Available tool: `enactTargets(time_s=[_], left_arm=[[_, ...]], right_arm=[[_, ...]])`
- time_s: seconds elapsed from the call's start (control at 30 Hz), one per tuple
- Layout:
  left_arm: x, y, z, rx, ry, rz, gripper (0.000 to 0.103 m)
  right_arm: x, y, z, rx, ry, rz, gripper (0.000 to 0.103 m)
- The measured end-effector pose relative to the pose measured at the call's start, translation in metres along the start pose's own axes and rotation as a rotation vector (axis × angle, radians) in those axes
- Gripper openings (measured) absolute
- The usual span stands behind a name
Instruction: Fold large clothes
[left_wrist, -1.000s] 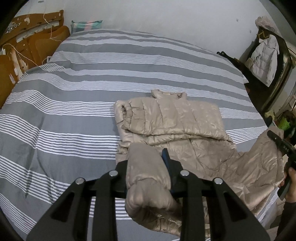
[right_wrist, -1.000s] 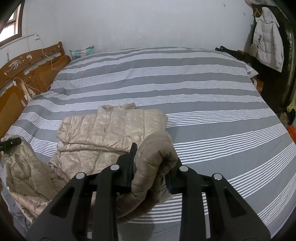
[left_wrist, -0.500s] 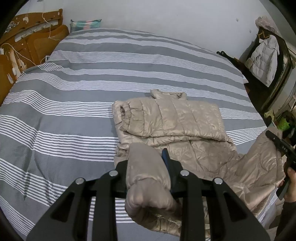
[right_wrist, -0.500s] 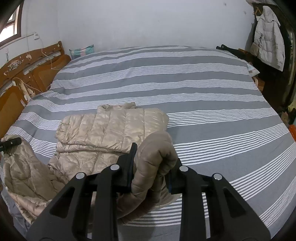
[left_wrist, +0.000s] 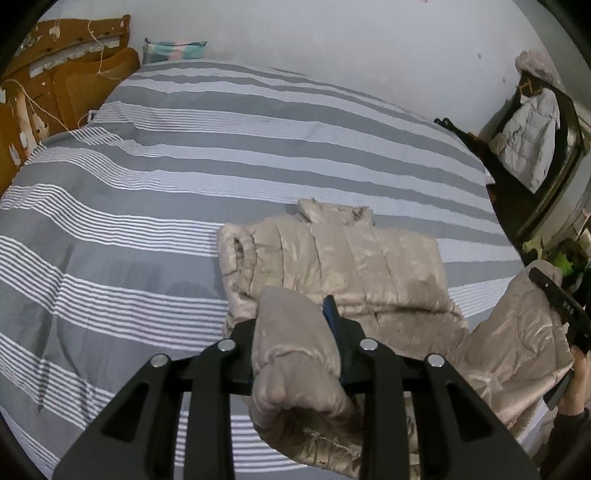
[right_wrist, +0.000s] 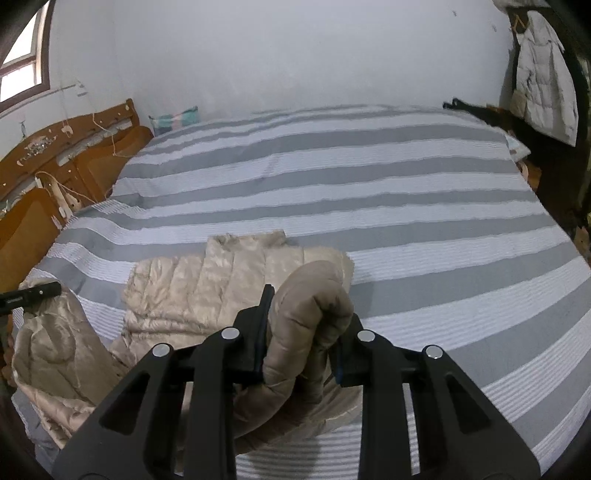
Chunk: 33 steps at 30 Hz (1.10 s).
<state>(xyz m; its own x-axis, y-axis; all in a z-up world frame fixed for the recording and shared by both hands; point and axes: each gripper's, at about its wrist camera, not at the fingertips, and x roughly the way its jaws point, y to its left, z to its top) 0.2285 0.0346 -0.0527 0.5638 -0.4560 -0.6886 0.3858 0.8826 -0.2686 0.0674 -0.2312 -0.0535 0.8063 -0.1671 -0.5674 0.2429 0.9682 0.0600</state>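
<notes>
While clamped on jacket (left_wrist: 332, 258) hem corners, left claw (left_wrist: 295, 332) and right claw (right_wrist: 303, 328): folded body probably at twelve o'clock, crosswise.

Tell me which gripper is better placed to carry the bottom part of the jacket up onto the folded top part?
Neither clearly: this fold likely needs both. The left gripper and right gripper are each shut on a bottom corner of the beige puffer jacket, lifted off the striped bed cover, with the folded part straight ahead.

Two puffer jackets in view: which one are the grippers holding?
The beige jacket on the striped bed; both grippers pinch its hem. The white jacket hangs untouched at right.
</notes>
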Motion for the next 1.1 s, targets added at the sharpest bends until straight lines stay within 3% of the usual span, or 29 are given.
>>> enactTargets(time_s=[0.17, 0.33, 0.5, 0.57, 0.7, 0.83, 0.97, 1.07, 1.1], left_arm=[[0.007, 0.004, 0.025, -0.013, -0.023, -0.002, 0.029], [-0.002, 0.000, 0.067, 0.004, -0.099, -0.002, 0.029], [-0.008, -0.011, 0.115, 0.059, -0.214, 0.054, 0.029], [0.000, -0.013, 0.128, 0.077, -0.243, 0.093, 0.029], [0.048, -0.015, 0.143, 0.133, -0.220, 0.199, 0.029], [0.130, 0.000, 0.122, 0.166, -0.055, 0.267, 0.030], [0.156, 0.010, 0.094, 0.156, -0.013, 0.316, 0.031], [0.153, 0.010, 0.092, 0.161, -0.012, 0.322, 0.034], [0.151, 0.009, 0.095, 0.155, -0.009, 0.321, 0.038]], right_arm=[[0.009, -0.003, 0.030, -0.010, -0.033, 0.021, 0.025], [0.010, -0.003, 0.070, -0.030, -0.102, 0.021, 0.025], [0.017, -0.003, 0.114, -0.072, -0.199, -0.053, 0.025], [0.038, -0.004, 0.126, -0.101, -0.213, -0.107, 0.025], [0.105, -0.013, 0.124, -0.145, -0.115, -0.192, 0.026], [0.180, -0.035, 0.094, -0.106, 0.091, -0.201, 0.028], [0.198, -0.034, 0.061, -0.124, 0.159, -0.222, 0.029], [0.195, -0.035, 0.063, -0.113, 0.167, -0.194, 0.032], [0.191, -0.038, 0.068, -0.095, 0.176, -0.171, 0.039]])
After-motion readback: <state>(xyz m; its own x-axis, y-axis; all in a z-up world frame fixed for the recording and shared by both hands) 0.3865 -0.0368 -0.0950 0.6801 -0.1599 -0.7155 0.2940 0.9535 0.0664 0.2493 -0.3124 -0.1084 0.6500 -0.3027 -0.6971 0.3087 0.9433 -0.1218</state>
